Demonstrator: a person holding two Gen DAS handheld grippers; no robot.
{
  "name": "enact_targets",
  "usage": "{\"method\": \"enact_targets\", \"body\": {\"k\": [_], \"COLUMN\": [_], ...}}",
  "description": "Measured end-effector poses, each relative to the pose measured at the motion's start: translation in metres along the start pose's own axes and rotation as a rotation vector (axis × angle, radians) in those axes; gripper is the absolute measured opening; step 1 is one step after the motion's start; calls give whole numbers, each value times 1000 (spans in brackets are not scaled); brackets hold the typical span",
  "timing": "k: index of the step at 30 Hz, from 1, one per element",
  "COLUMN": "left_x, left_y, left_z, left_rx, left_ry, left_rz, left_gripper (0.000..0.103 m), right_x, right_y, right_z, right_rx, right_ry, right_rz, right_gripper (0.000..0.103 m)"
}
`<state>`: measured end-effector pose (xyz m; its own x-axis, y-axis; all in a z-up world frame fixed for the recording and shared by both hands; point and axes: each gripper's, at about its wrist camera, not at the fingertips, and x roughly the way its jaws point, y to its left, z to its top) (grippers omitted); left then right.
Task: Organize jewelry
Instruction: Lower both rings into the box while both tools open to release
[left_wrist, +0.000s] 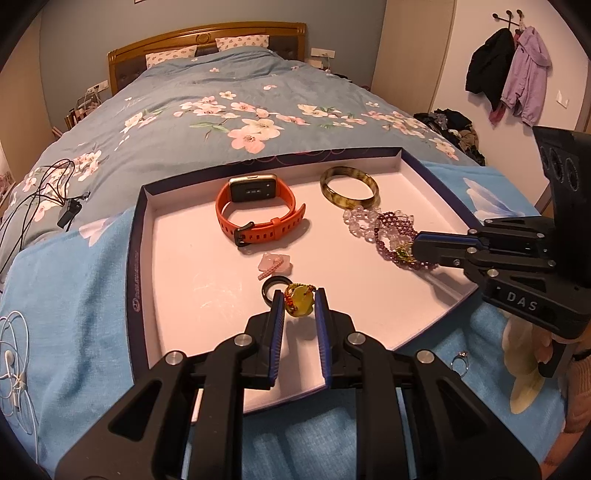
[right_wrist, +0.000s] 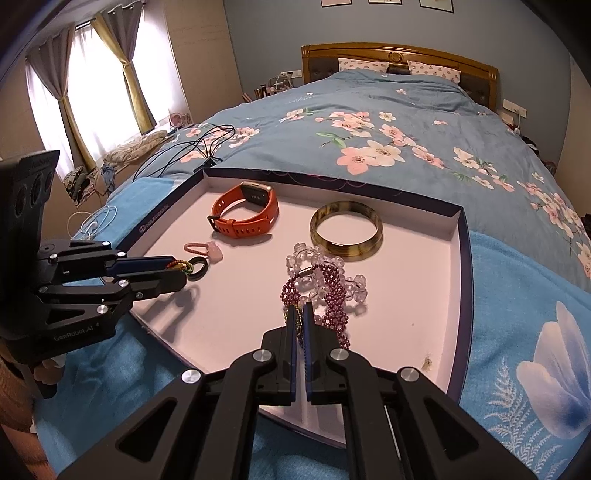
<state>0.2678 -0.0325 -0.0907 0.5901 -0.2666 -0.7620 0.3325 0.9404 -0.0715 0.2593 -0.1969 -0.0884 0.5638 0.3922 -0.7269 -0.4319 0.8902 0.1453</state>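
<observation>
While pinching yellow pendant (left_wrist: 300, 301), left hand-held gripper (left_wrist: 300, 306) near-closed.

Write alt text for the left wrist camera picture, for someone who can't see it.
The left gripper is shut on a yellow pendant over a shallow tray on a bed. The tray holds an orange watch, a bangle and a purple bead bracelet, which the right gripper pinches.

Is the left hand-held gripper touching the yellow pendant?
Touching. In the left wrist view the left hand-held gripper has both blue pads pressed against the sides of the yellow pendant, just above the tray.
</observation>
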Motion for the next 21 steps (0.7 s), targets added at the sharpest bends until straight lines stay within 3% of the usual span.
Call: {"method": "enact_targets", "body": {"k": [9,11,21], "left_x": [3,0,-45], "left_y": [5,6,-1], "left_z": [1,1,-11], "left_rx": [-17,-22,20], "left_ry": [0,-13,-106], "left_rz": [-3,2,4], "left_gripper": [18,30,40], "right_x": [-5,-8,-43], "right_y": [0,0,6], "right_z": [-1,-1,-13], "right_rx": [11,15,12], "right_ry": [-17,-27,-80], "right_rz": [4,5,39], "right_gripper": [5,5,17]}}
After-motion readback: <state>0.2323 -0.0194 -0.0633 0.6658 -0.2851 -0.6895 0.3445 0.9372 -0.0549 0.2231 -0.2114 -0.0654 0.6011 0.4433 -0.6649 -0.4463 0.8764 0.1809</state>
